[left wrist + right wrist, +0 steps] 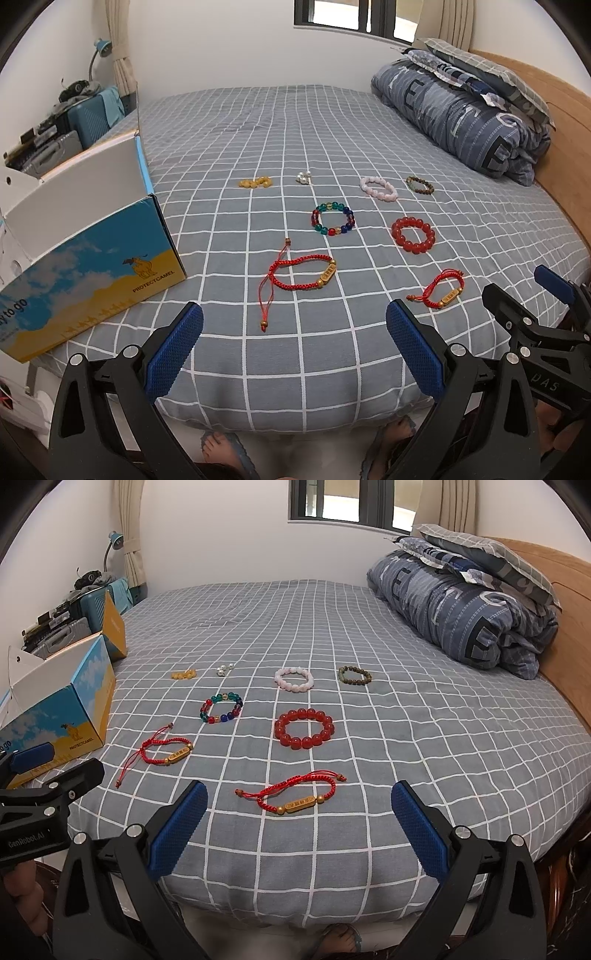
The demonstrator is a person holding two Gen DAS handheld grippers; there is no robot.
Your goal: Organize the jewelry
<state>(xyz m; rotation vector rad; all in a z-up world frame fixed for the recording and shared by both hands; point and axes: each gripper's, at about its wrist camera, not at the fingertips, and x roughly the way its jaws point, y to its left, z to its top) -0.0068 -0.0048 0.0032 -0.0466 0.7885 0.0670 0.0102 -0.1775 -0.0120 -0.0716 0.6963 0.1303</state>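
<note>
Feet in flip-flops (221, 452) stand on the floor at the near edge of the grey bed sheet with white grid lines (332, 354). Both tongs hover over that edge, each spread wide and holding nothing: the left gripper (294, 325) and, beside it, the right gripper (300, 803). Just ahead of the right gripper lies a small red woven cord bracelet with a gold bar charm (299, 797). A larger red cord bracelet with a gold charm and long tails (299, 277) lies ahead of the left gripper, near an open blue-and-yellow cardboard box printed with a camel (92, 273). Further out sit a red glass bead bracelet (304, 729) and a multicoloured bead bracelet (221, 707). Beyond them, in a row, are yellow beads (183, 674), pearly beads (224, 669), a pale pink bead bracelet (294, 679) and a brown bead bracelet (354, 675). A folded blue quilt (461, 605) rests at the far right.
</note>
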